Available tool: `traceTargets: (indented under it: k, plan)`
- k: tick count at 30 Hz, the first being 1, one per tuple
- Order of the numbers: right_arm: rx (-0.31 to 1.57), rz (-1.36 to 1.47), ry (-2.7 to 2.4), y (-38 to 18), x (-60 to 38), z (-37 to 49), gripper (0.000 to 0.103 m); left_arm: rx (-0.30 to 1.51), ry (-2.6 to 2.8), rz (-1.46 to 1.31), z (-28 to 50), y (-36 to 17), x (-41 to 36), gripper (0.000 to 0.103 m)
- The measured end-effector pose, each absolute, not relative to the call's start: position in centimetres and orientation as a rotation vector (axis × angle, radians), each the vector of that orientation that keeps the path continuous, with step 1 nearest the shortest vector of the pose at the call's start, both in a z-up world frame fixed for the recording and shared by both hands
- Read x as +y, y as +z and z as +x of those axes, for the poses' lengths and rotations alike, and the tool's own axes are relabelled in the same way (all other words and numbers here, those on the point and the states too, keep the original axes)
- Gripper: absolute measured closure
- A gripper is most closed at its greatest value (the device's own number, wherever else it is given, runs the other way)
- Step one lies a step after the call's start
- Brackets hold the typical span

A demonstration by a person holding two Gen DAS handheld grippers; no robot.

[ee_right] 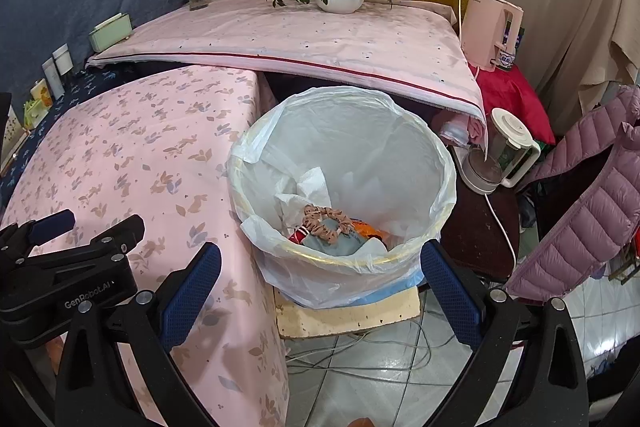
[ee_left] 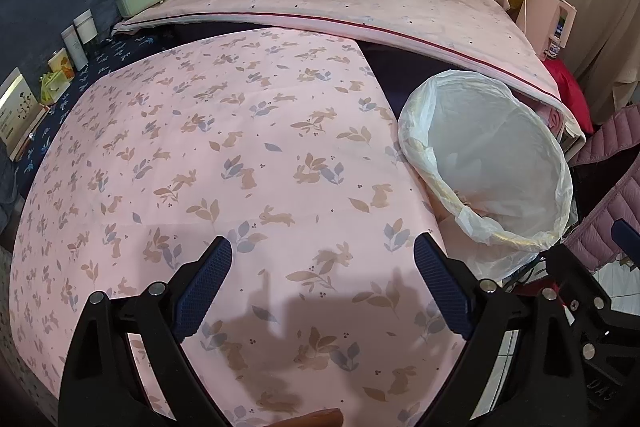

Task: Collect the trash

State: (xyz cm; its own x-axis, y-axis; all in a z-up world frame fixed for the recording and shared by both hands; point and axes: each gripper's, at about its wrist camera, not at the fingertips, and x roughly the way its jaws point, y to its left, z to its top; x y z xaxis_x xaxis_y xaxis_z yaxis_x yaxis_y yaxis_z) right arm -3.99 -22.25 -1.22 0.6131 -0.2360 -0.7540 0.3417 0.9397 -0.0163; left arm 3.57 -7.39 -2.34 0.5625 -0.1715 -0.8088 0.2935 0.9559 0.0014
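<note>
Left wrist view: the trash bin (ee_left: 486, 163) interior shows only white liner; its contents are hidden behind the near rim. The right gripper (ee_left: 592, 287) is cut off by the frame edge, finger state undetermined. Right wrist view: items under the scrunchie (ee_right: 326, 223) are partly buried and unidentifiable. Label on the pink appliance (ee_right: 490, 29) is too small to read.

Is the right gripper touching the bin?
Apart. The right wrist view shows the open right gripper short of the bin, nothing between its fingers.
</note>
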Motion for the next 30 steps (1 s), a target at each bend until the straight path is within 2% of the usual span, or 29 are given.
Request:
traceTargets:
  k: [30]
  plan:
    - [0.856,0.138,-0.342,-1.75,-22.58,-4.43,0.007,0.92,-0.298,0.155,2.6,-2.37,-8.15,0.015]
